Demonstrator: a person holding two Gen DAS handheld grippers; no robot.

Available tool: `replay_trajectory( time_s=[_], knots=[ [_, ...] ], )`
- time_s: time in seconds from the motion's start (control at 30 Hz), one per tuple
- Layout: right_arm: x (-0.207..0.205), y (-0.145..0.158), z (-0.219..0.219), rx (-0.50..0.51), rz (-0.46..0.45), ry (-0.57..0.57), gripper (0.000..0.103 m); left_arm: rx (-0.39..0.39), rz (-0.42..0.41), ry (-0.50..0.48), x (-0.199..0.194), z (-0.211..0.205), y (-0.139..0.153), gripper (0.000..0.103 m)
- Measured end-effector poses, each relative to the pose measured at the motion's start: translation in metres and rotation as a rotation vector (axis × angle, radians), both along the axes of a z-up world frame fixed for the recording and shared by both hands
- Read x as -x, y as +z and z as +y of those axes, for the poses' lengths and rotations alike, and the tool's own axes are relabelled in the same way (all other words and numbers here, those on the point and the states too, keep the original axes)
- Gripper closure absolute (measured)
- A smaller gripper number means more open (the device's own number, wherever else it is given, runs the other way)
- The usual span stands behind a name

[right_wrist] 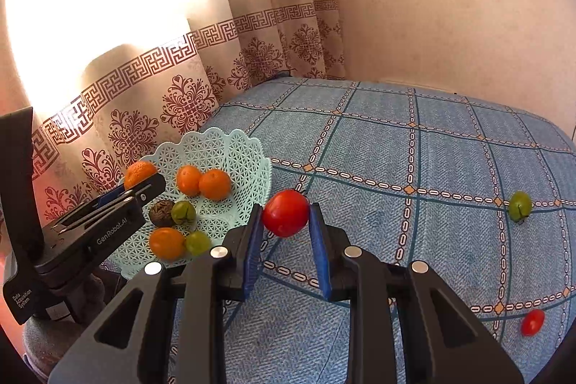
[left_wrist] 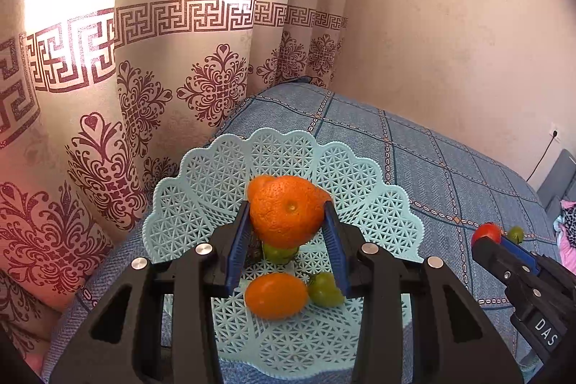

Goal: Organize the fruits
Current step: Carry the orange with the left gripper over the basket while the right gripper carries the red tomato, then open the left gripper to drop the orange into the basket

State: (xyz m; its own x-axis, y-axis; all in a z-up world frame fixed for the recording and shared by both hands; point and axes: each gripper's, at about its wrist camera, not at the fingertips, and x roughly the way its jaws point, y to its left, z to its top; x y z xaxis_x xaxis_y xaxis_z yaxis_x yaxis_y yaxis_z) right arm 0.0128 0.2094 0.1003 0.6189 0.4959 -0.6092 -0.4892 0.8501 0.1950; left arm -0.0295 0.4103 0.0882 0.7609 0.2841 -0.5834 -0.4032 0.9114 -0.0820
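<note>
A home bedroom is showing here: a bed (right_wrist: 414,150) is lying under a blue checked cover, patterned curtains (left_wrist: 144,67) are hanging over a bright window, a plain plastered wall (left_wrist: 450,42) is standing behind, and a wall socket (left_wrist: 556,134) is feeding a cable.

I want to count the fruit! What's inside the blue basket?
Inside the basket: three oranges, two green fruits, one dark round thing. The left gripper may hide more.
</note>
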Motion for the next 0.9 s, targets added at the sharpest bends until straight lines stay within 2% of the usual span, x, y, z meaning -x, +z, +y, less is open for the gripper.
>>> replay_trajectory(
  time_s=[0.1,0.57,0.9],
  knots=[
    [-0.001,0.001,0.012,-0.004,0.001,0.018,0.077,-0.034,-0.012,0.042,0.001,0.001,0.000,0.063],
    [-0.010,0.005,0.042,-0.060,0.018,0.046,0.077,-0.057,-0.004,0.081,0.002,0.003,-0.007,0.063],
    [-0.013,-0.012,0.043,-0.070,0.061,0.053,0.077,-0.065,0.020,0.093,-0.001,0.003,-0.015,0.063]
  ],
)
